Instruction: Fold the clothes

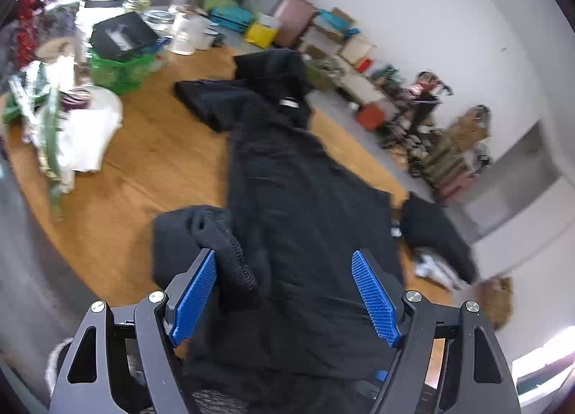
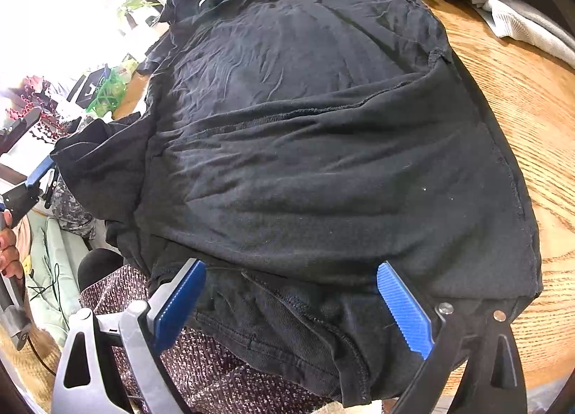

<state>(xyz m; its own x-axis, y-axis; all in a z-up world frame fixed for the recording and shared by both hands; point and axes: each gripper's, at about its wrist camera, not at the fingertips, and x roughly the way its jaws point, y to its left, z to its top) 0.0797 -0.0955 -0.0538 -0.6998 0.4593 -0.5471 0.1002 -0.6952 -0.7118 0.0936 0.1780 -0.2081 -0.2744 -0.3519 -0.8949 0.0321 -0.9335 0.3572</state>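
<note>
Left wrist view: a black T-shirt [image 1: 305, 205] lies spread along a round wooden table [image 1: 151, 169], its neck end with a small white label [image 1: 288, 103] at the far side. The left gripper [image 1: 285, 263] hangs above the shirt's near part with its two blue-padded fingers [image 1: 196, 297] spread wide apart. A bunched ribbed fold of the black cloth lies against the inner face of the left-hand pad, but nothing is pinched between the fingers. At the table's far left stand a green mesh basket [image 1: 118, 68], glass jars [image 1: 158, 20] and a white cloth [image 1: 90, 133]. A second dark garment [image 1: 436, 230] sits at the table's right edge. Behind, boxes and clutter line a white wall; the picture is somewhat blurred.

Right wrist view: the same T-shirt [image 2: 305, 119] covers most of the table [image 2: 521, 90], wrinkled, with a folded-over layer and a stitched hem running across the middle. Its near edge droops over the table rim towards a speckled maroon fabric [image 2: 201, 353] below. The right gripper [image 2: 291, 275] sits at this near edge, its blue fingers [image 2: 404, 309] spread wide on either side of the hanging hem, gripping nothing. At far left, the left gripper [image 2: 39, 169] is partly visible beside a sleeve of the shirt, with the person's hand [image 2: 10, 248] on its handle. A pale ribbed cloth [image 2: 517, 23] lies at the upper right.
</note>
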